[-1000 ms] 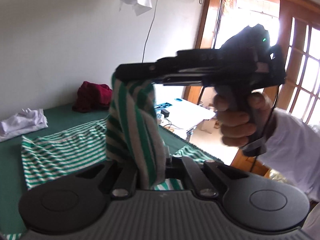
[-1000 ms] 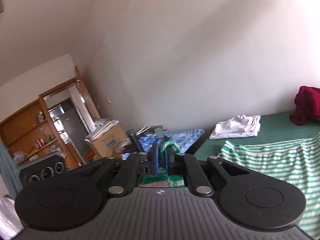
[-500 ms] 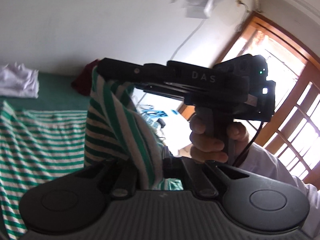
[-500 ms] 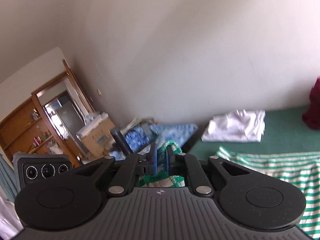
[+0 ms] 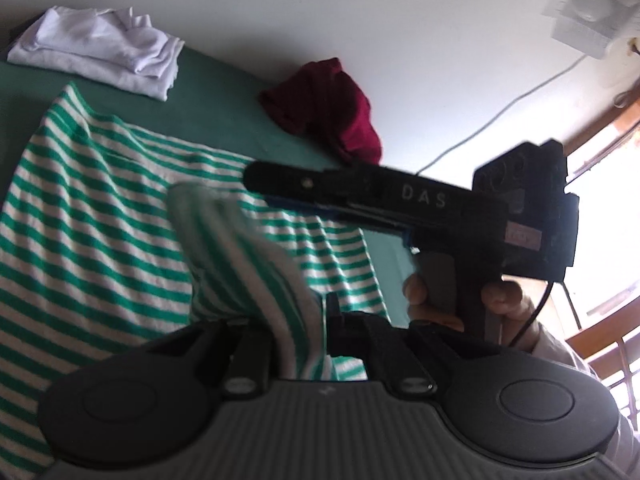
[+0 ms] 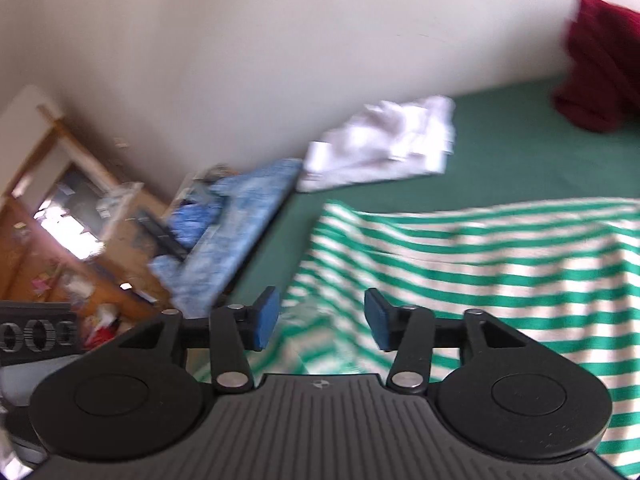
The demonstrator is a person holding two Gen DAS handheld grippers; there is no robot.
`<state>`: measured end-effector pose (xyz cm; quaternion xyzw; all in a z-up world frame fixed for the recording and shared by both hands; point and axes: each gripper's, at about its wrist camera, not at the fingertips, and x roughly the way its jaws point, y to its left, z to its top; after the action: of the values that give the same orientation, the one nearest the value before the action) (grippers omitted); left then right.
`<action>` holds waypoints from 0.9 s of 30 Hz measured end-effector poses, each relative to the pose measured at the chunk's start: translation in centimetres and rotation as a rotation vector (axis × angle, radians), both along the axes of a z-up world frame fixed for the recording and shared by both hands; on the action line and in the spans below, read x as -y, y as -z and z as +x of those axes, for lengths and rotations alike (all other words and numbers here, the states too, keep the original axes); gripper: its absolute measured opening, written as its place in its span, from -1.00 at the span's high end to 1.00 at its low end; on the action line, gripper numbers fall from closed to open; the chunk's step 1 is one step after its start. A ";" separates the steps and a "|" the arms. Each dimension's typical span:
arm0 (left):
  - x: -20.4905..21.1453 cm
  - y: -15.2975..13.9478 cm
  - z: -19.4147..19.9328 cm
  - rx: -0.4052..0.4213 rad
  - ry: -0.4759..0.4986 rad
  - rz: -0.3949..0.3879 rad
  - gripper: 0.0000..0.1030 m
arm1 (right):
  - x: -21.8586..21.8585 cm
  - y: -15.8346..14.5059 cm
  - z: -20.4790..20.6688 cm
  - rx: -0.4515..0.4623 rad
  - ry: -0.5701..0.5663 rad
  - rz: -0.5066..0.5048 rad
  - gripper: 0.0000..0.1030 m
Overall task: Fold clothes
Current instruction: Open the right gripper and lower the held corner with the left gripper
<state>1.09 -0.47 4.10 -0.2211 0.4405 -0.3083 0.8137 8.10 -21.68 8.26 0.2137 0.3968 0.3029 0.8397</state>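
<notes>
The green-and-white striped shirt (image 5: 100,232) lies spread across the green bed cover (image 5: 224,108), its stripes running across the body, most of it flat. One edge of it is lifted off the cover in a rolled band (image 5: 248,272) that rises toward the left gripper (image 5: 304,332).

That left gripper has its jaws closed tight on the band; the cloth comes straight out from between them and drapes down onto the rest of the shirt. The right gripper (image 6: 318,318) stands wide open with nothing between its blue pads (image 6: 264,318). Striped cloth lies loose just below and ahead of it, blurred, so I cannot say whether the pads touch it. Seen from the left side, the right gripper hangs over the shirt's far right part, a hand (image 5: 460,292) around its grip.

So the shirt lies forward of and under both tools, and only the left one has hold of it. I judge the held edge can be carried across the flat body, along the stripes.

A folded white garment (image 5: 100,48) and a crumpled dark red garment (image 5: 328,108) sit near the wall, well apart from the shirt.
</notes>
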 end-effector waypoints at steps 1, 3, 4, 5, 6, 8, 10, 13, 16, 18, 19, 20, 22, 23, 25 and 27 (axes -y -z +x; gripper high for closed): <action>0.6 0.3 0.6 0.000 -0.014 0.024 1.00 | 1.0 0.2 0.5 -0.013 0.039 -0.006 -0.01; 1.6 1.1 1.7 -0.016 -0.037 0.062 1.00 | 4.2 0.1 1.0 -0.017 0.174 -0.006 -0.02; 2.2 1.7 2.2 -0.029 -0.043 0.072 1.00 | 6.0 -0.2 0.9 -0.013 0.248 -0.008 -0.05; 2.8 2.3 2.7 -0.043 -0.042 0.078 1.00 | 7.7 -0.4 0.7 -0.008 0.299 -0.005 -0.08; 3.4 2.7 3.2 -0.056 -0.042 0.084 1.00 | 8.8 -0.3 -0.4 -0.005 0.284 0.008 -0.08; 4.6 3.5 4.1 -0.081 -0.043 0.097 0.93 | 10.7 -0.2 -2.7 0.006 0.247 0.025 -0.08; 5.4 4.1 4.9 -0.110 -0.040 0.086 0.43 | 10.0 -0.2 -6.2 0.037 0.162 -0.024 -0.14; 6.2 4.4 5.3 -0.125 -0.041 0.068 -0.09 | 6.1 1.0 -10.8 0.108 0.042 -0.174 -0.34; 6.4 3.7 4.7 -0.109 -0.031 0.066 -0.35 | 1.6 2.1 -14.4 0.258 -0.050 -0.343 -0.33; 5.6 2.6 4.0 -0.081 -0.027 0.060 -0.46 | -0.3 3.0 -15.2 0.302 -0.050 -0.418 -0.10; 4.9 2.0 3.6 -0.066 -0.028 0.063 -0.58 | 0.6 3.0 -15.2 0.274 0.000 -0.404 0.32; 4.0 1.4 3.2 -0.050 -0.032 0.065 -0.62 | 1.4 3.1 -15.2 0.246 0.051 -0.390 0.70; 1.6 0.0 2.0 0.003 -0.050 0.075 -0.90 | 3.1 3.1 -15.1 0.190 0.151 -0.362 0.80; 0.3 -0.6 1.4 0.034 -0.061 0.091 -0.99 | 3.9 3.1 -15.1 0.161 0.202 -0.347 0.81; -2.2 -2.0 0.0 0.098 -0.084 0.121 -0.97 | 5.6 3.2 -15.0 0.105 0.302 -0.318 0.80; -4.8 -2.5 -1.8 0.137 -0.109 0.142 -0.97 | 7.2 3.3 -15.0 0.047 0.401 -0.287 0.80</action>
<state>-0.72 4.36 6.63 -0.1650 0.3920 -0.2462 0.8709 -6.85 -28.92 4.99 0.1596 0.3656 0.0755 0.9139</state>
